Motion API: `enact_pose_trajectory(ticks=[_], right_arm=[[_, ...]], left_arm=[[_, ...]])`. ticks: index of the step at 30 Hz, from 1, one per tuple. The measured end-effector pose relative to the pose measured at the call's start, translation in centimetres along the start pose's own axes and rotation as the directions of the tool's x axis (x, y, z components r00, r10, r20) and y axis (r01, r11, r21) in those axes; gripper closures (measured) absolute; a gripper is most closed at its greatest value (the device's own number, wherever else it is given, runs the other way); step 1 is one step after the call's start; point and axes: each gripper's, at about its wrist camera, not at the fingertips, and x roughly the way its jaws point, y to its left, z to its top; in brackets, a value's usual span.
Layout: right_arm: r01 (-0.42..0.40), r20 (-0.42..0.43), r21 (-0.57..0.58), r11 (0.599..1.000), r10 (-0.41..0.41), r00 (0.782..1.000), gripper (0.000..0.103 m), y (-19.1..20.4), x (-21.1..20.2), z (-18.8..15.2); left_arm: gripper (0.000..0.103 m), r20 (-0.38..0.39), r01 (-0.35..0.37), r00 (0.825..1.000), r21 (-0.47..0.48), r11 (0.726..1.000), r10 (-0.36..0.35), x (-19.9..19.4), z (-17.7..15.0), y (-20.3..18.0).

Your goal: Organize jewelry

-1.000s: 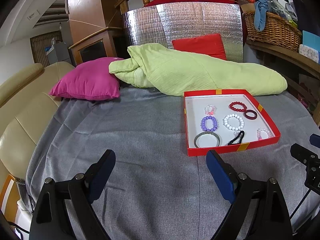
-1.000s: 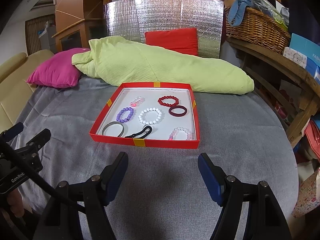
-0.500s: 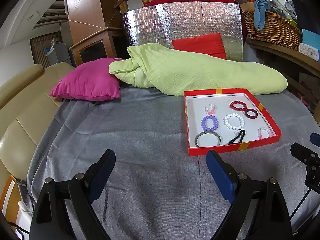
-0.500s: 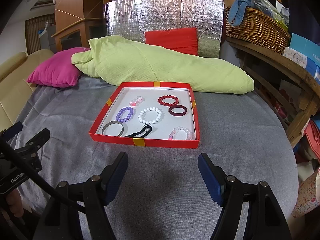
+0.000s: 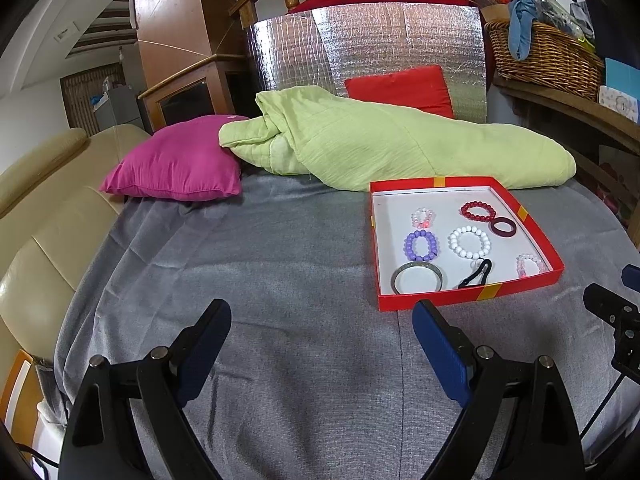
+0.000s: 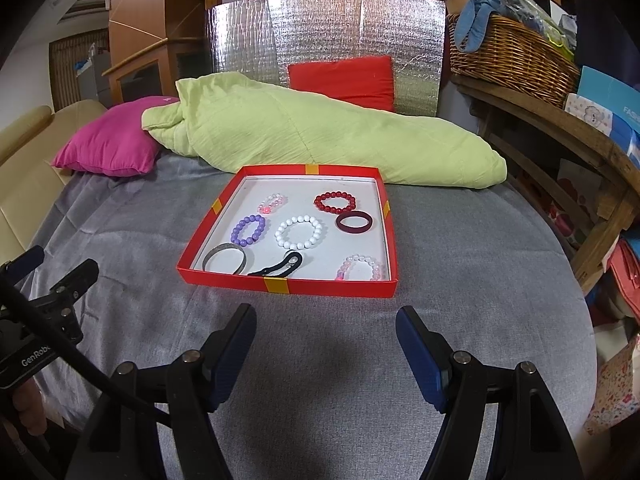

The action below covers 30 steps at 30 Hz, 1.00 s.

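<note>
A shallow red box (image 6: 288,285) (image 5: 472,295) with a white floor sits on the grey cloth. Inside lie several bracelets: a purple beaded one (image 6: 248,230) (image 5: 420,245), a white beaded one (image 6: 299,233) (image 5: 469,242), a red beaded one (image 6: 334,202), a dark maroon bangle (image 6: 354,223), a grey bangle (image 6: 224,259) (image 5: 417,278), two pale pink beaded ones (image 6: 273,203) (image 6: 361,267) and a black hair tie (image 6: 278,267). My right gripper (image 6: 325,326) is open and empty, just before the box's near edge. My left gripper (image 5: 320,322) is open and empty, left of the box.
A lime-green quilt (image 6: 320,140), a pink cushion (image 6: 108,148) and a red cushion (image 6: 340,80) lie behind the box against a silver foil panel (image 6: 324,40). A wicker basket (image 6: 512,56) stands on a wooden shelf at right. A beige sofa (image 5: 36,216) borders the left.
</note>
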Motion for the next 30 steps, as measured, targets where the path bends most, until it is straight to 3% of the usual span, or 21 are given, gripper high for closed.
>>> enact_pose_trajectory(ticks=[23,30], right_arm=[[0.003,-0.007,-0.002,1.000,-0.003,1.000,0.027,0.2,0.3,-0.2],[0.016,-0.005,0.034,0.999,-0.016,1.000,0.027,-1.1,0.7,0.1]], left_arm=[[0.011,-0.001,-0.002,1.000,0.004,1.000,0.002,0.1,-0.1,0.1],[0.011,-0.014,0.049,0.999,-0.038,0.998,-0.050,1.2,0.0,1.0]])
